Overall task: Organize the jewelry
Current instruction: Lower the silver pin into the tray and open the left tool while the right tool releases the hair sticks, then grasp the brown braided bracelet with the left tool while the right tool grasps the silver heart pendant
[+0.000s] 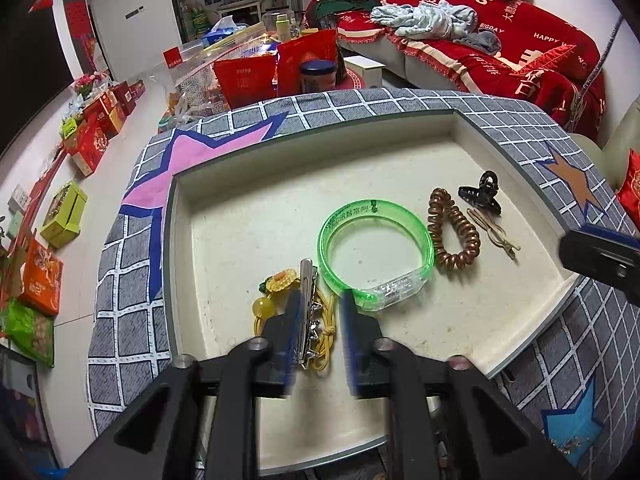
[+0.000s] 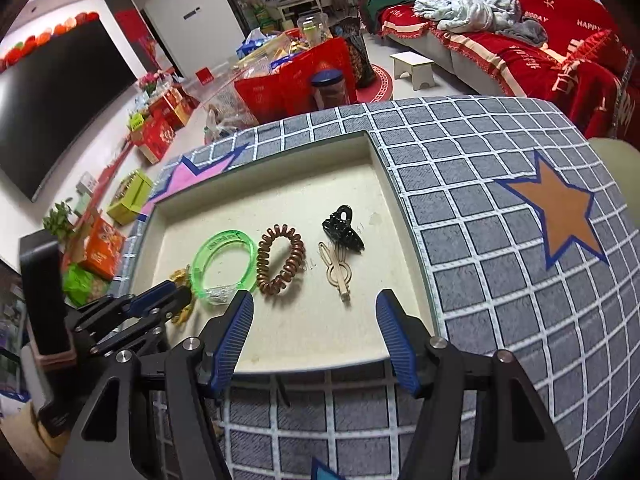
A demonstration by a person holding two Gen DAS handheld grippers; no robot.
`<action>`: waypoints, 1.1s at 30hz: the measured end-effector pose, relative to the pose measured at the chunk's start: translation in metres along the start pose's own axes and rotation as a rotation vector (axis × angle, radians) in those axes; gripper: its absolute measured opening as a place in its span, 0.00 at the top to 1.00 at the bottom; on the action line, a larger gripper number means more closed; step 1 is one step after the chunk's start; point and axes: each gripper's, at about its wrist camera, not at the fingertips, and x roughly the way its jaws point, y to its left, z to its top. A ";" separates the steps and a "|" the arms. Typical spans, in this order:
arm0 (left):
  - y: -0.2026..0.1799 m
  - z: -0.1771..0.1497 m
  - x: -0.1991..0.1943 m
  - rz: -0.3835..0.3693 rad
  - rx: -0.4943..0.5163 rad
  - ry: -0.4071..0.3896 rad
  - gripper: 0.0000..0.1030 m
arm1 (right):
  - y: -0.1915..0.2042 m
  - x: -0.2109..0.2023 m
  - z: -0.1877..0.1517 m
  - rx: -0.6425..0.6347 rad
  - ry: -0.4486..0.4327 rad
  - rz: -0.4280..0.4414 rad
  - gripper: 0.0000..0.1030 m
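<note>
A cream tray (image 1: 248, 216) lies on a grey checked cloth and holds a row of pieces. From left to right these are a yellow bead cord (image 1: 280, 280), a silver hair clip (image 1: 306, 300), a green bangle (image 1: 372, 206), a brown spiral hair tie (image 1: 436, 220), a gold hairpin (image 1: 494, 232) and a black claw clip (image 1: 482, 194). My left gripper (image 1: 320, 320) is open over the tray's near left. The silver clip lies between its jaws, close to the left finger. My right gripper (image 2: 314, 300) is open at the tray's near edge, just short of the gold hairpin (image 2: 340, 272), with nothing between its fingers.
The checked cloth (image 2: 480, 208) with coloured stars spreads around the tray (image 2: 280, 200) to the right and front. Beyond the table stand a blue-lidded jar (image 1: 318, 76), red bags and gift boxes on the floor. A red-covered sofa (image 1: 520, 52) is at the back right.
</note>
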 end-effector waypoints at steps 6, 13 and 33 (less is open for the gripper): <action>0.001 0.002 -0.025 -0.006 -0.019 -0.075 0.00 | -0.005 -0.011 -0.002 0.008 -0.019 -0.003 0.35; 0.006 -0.007 -0.052 0.022 -0.032 -0.133 0.00 | -0.010 -0.022 -0.020 0.026 -0.027 0.021 0.18; -0.001 -0.101 -0.091 -0.057 -0.030 -0.055 0.00 | -0.032 -0.056 -0.105 0.071 0.036 0.019 0.00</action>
